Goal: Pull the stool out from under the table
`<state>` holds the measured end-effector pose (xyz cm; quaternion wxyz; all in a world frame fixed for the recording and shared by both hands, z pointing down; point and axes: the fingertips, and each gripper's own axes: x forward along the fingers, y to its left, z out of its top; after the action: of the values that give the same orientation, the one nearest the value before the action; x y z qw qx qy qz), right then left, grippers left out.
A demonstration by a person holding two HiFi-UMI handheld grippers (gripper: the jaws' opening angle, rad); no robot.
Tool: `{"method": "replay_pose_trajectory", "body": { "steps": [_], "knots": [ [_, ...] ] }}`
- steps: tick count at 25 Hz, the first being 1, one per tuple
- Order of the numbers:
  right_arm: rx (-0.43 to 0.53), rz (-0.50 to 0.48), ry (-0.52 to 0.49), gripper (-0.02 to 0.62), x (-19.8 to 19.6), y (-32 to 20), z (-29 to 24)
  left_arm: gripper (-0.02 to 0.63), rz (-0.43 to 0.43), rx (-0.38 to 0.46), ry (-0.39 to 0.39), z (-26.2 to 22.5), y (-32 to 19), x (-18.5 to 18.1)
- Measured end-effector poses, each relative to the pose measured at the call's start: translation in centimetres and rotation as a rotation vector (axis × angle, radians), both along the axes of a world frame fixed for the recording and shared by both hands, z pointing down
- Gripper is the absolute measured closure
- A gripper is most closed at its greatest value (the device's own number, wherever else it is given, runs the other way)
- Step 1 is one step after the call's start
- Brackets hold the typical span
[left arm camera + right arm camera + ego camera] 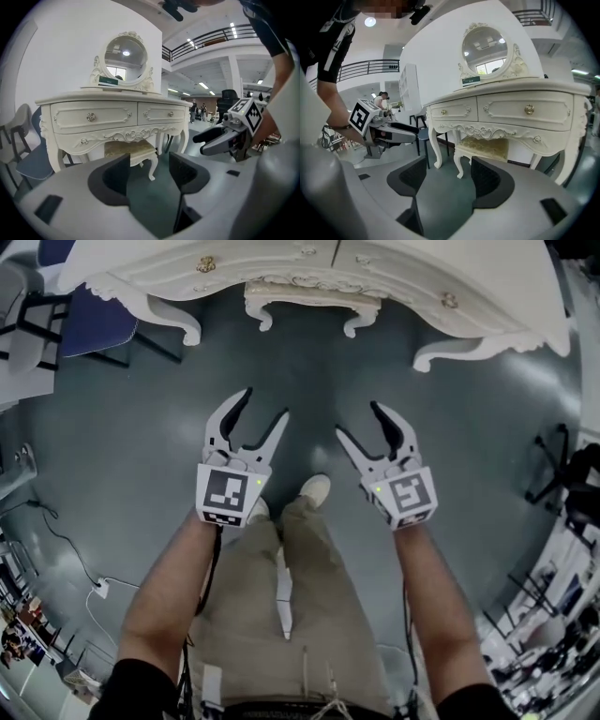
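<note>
Well, the grey floor (309,381) takes up most of the room in front of the person, and at its far side stands the white dressing table (403,268) with its round mirror (125,54) on top. Tucked under the table, between its curved front legs, sits the stool (309,298), cream-framed with a pale cushioned seat; only its front edge and two front legs show from above.

Both arms reach forward and low. The left gripper (264,404) has its jaws spread wide with nothing but floor between them, and the right gripper (357,418) is the same: wide apart and empty. Each is well short of the stool, one aimed towards either side of it.

I judge the step in hand to be the approach, with no pulling begun. To do it well, each claw should close on the seat frame near a front corner, above a front leg (152,171), rather than on the soft cushion. Both grips should be firm before any tug. Then a straight, even draw backwards should keep the stool's legs clear of the table's legs, and the person's shoe (314,488) needs to step back out of its path
</note>
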<state>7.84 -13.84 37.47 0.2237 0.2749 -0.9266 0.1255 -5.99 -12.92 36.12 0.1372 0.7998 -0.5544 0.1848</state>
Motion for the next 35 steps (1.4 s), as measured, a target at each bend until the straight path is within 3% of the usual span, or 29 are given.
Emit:
{"method": "replay_pose_trajectory", "body": {
  "steps": [6, 12, 19, 24, 30, 35],
  "knots": [
    [0.012, -0.034, 0.077, 0.319, -0.4, -5.7, 3.6, 0.365, 0.034, -0.030, -0.098, 3.9, -3.7, -2.3],
    [0.014, -0.003, 0.122, 0.319, -1.7, -10.9, 7.7, 0.359, 0.065, -0.090, -0.095, 8.9, -7.5, -4.1],
    [0.045, 0.039, 0.190, 0.319, -3.0, -17.8, 12.4, 0.356, 0.098, -0.134, -0.170, 14.2, -13.6, -6.7],
    [0.063, 0.069, 0.237, 0.318, -2.9, -21.7, 15.5, 0.351, 0.072, -0.204, -0.186, 18.4, -16.2, -8.9],
    [0.011, 0.105, 0.292, 0.318, -2.1, -24.6, 19.3, 0.351, 0.002, -0.191, -0.254, 21.4, -20.6, -11.4],
    [-0.004, 0.175, 0.346, 0.318, -0.4, -27.6, 21.1, 0.351, 0.002, -0.221, -0.306, 23.2, -22.6, -12.0]
  ]
}}
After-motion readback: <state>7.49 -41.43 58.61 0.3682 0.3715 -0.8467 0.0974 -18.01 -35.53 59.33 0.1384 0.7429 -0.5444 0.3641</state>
